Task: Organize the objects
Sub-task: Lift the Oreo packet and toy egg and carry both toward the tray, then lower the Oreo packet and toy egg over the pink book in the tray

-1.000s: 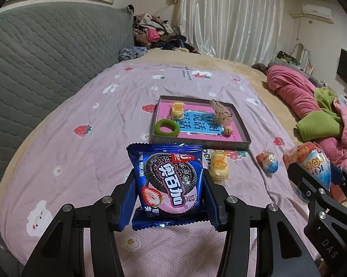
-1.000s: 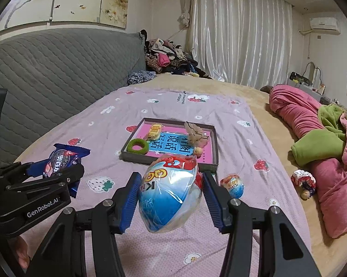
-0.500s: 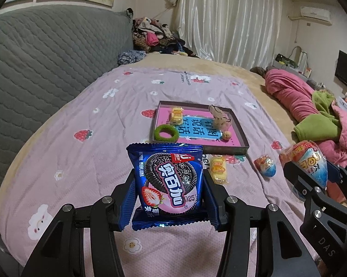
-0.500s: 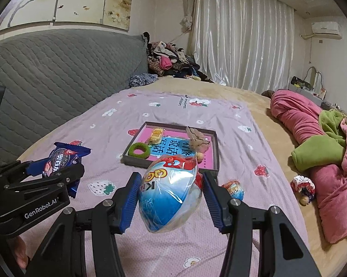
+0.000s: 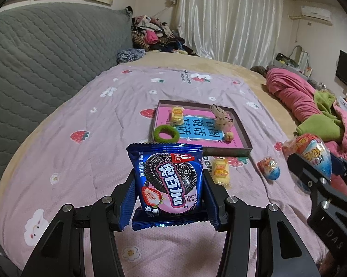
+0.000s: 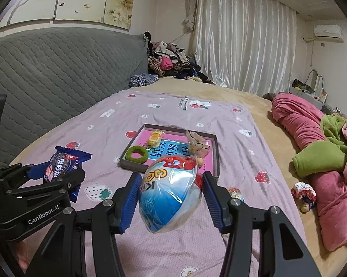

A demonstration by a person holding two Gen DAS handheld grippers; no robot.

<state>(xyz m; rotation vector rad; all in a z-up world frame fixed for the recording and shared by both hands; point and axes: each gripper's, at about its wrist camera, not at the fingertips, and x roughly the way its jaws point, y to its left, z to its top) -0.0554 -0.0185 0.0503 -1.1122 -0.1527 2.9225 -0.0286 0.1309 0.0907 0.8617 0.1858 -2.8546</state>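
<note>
While aloft | left hand-held gripper (image 5: 170, 195) grasps cookie packet (image 5: 167, 182) | right hand-held gripper (image 6: 171, 199) grasps wrapped egg (image 6: 170, 191)

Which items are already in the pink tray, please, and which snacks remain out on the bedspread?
In the tray: green ring, yellow snack, beige toy, small ball. Out: yellow packet, small egg.

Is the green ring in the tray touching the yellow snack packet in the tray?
Apart. The left wrist view shows pink tray floor between green ring and yellow snack packet.
</note>
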